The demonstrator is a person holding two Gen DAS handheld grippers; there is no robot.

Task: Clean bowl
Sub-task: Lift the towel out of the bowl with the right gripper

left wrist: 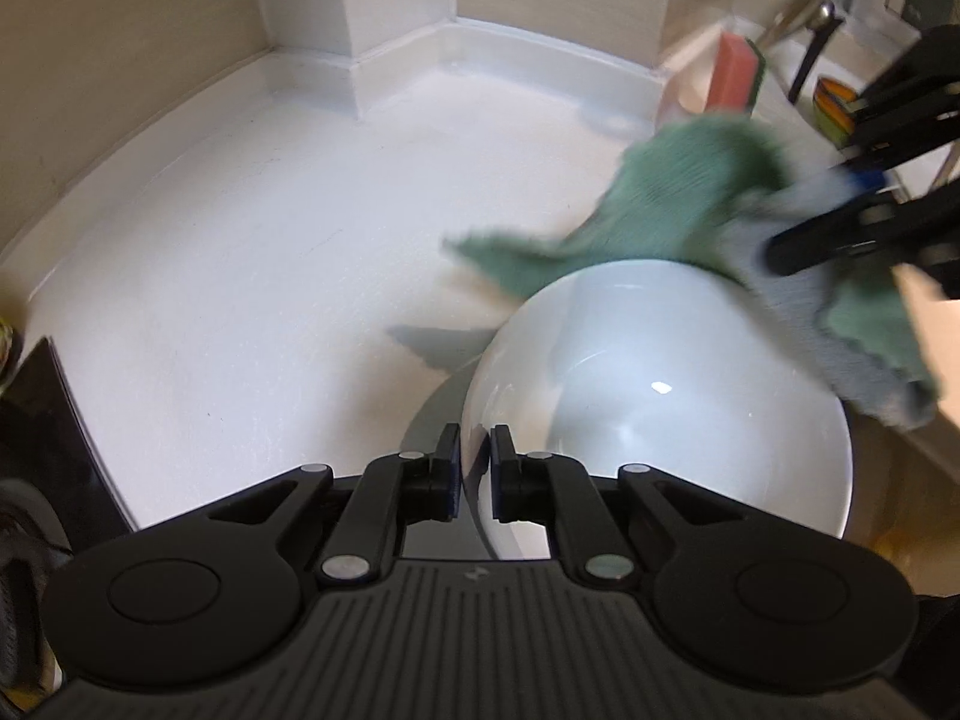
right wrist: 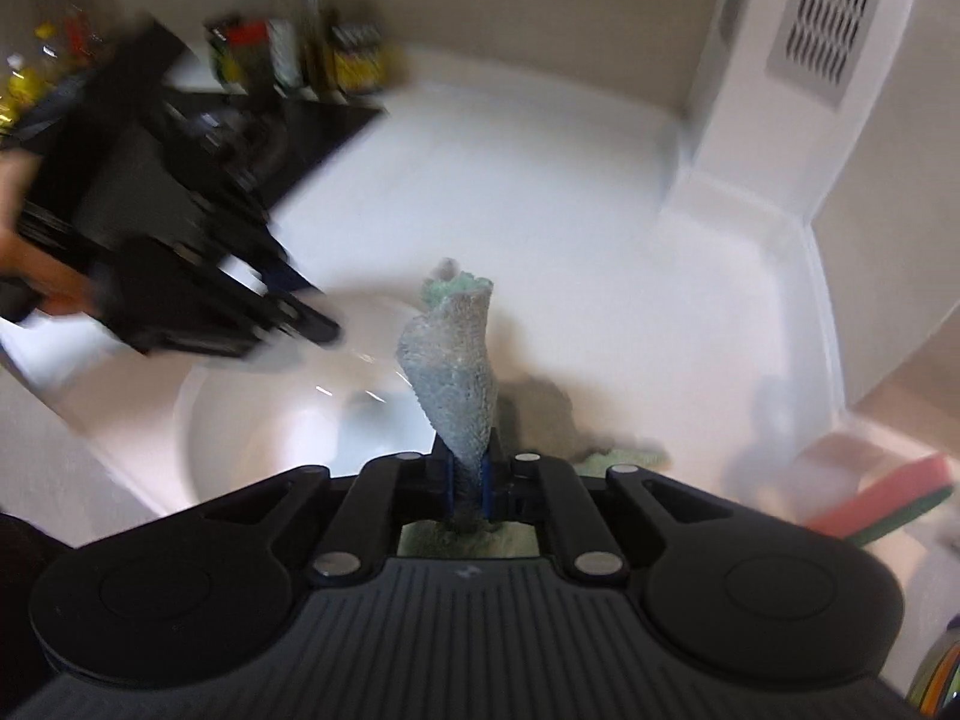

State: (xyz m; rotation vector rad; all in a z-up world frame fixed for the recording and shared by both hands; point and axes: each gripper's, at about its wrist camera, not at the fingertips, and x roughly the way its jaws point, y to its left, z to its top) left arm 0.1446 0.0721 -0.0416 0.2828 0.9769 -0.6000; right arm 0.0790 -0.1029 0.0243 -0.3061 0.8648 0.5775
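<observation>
Bowl (left wrist: 654, 414): white, standing on the white table (left wrist: 252, 252) near its front edge, inside bare and glossy. Left tongs (left wrist: 476, 468) are closed on the near rim of the bowl, one pad outside the wall and one inside, both pressed against it. Right tongs (right wrist: 467, 480) are clamped tight on a cloth (right wrist: 453, 372), green on one face and grey-blue on the other; a twisted fold of it stands up between the pads. In the left wrist view the cloth (left wrist: 690, 198) hangs from the right tongs (left wrist: 780, 240) over the far rim of the bowl, its lower corner draped past the right side; whether it touches the rim cannot be told because of blur. A pink and green sponge (left wrist: 735, 69) stands upright at the back of the table. Bottles and jars (right wrist: 300, 54) are grouped beside a black hob (right wrist: 312, 120), blurred.
</observation>
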